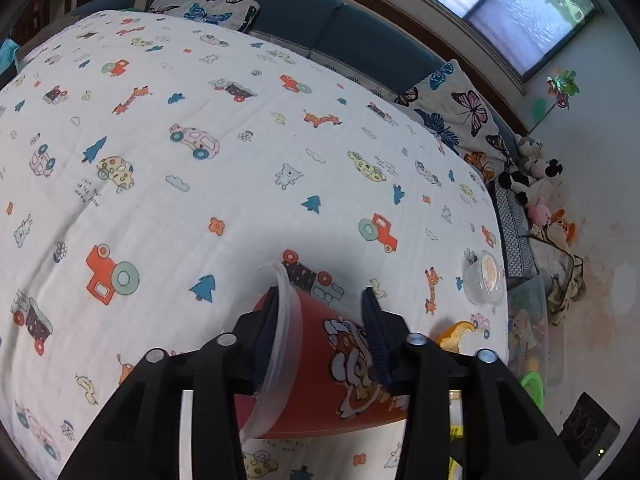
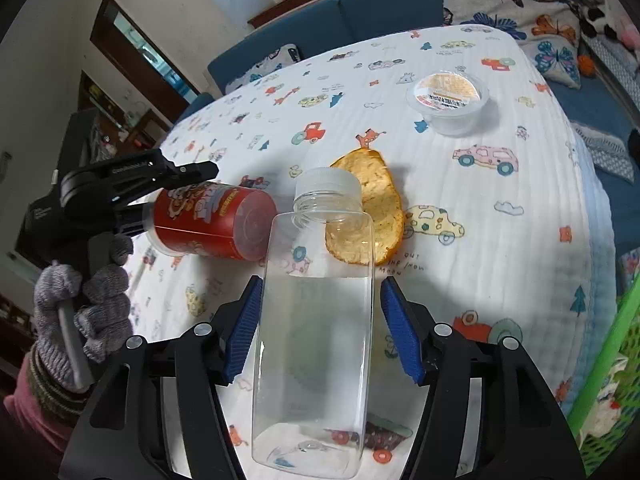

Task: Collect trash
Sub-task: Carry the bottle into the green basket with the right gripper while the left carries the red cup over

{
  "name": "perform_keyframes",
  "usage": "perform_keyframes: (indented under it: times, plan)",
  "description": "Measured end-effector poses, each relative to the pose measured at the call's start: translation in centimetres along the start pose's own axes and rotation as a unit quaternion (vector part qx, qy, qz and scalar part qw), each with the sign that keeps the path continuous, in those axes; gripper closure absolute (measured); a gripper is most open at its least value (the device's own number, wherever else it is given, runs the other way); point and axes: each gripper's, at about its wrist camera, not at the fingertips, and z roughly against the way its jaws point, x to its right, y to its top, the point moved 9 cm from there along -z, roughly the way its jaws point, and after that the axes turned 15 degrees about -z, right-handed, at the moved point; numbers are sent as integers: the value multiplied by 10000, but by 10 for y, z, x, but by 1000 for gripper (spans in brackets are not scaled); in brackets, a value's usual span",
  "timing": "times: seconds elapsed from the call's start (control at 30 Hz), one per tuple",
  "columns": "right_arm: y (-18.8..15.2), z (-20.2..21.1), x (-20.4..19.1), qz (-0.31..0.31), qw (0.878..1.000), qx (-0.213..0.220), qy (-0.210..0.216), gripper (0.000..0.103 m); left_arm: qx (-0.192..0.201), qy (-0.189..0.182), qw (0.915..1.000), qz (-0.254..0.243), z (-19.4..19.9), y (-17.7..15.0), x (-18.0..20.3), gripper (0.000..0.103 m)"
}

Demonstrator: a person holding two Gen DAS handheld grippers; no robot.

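trash lies scattered on a white quilted cloth with printed cars and trees point(image 2: 500, 240), and two pieces are already between fingers. the red cylindrical snack can with a cartoon print and a translucent plastic lid point(image 1: 320, 364) lies on its side; the left gripper point(image 1: 324, 336) straddles it near the lid end, one pad pressed on the lid rim, the other against the printed wall, so it looks clenched on the can (from the right wrist view the can point(image 2: 212, 224) seems tipped, though i cannot tell whether its base is clear of the cloth). a gloved left hand point(image 2: 84, 300) works the handle.

the clear, empty, square-shouldered plastic bottle with a white screw cap point(image 2: 316, 320) lies lengthwise between the blue pads of the right gripper point(image 2: 320, 316), cap pointing to 12 o'clock. gaps show on both sides, so that tool is released, not yet gripping.

at 12 o'clock past the cap rests a curled orange peel point(image 2: 368, 208), and at 1 o'clock, well apart, a small clear plastic cup with an orange sealed lid point(image 2: 448, 100).

both containers are probably light and slick. the bottle's thin walls would likely buckle, so its flat sides at mid-body seem the best hold. the can is stiffer, though its lid may pop.
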Motion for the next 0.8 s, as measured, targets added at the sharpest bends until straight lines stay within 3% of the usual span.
perform_keyframes:
  times: [0.3, 0.5, 0.6, 0.7, 0.8]
  plan:
    - [3, -9, -7, 258, 9993, 41, -250, 43, -124, 18, 9992, -392, 0, -6, -1, 33]
    - [2, 3, -4, 188, 9995, 139, -204, 43, -12, -77, 9981, -606, 13, -12, -5, 34]
    - [1, 13, -6, 194, 9995, 201, -168, 43, 39, -258, 9978, -602, 18, -16, -6, 43]
    - [1, 23, -8, 186, 9993, 302, -126, 43, 75, -361, 9973, -628, 24, -22, -6, 43]
    - [-1, 33, -10, 145, 9992, 370, -60, 43, 144, -531, 9968, -586, 32, -29, -7, 35]
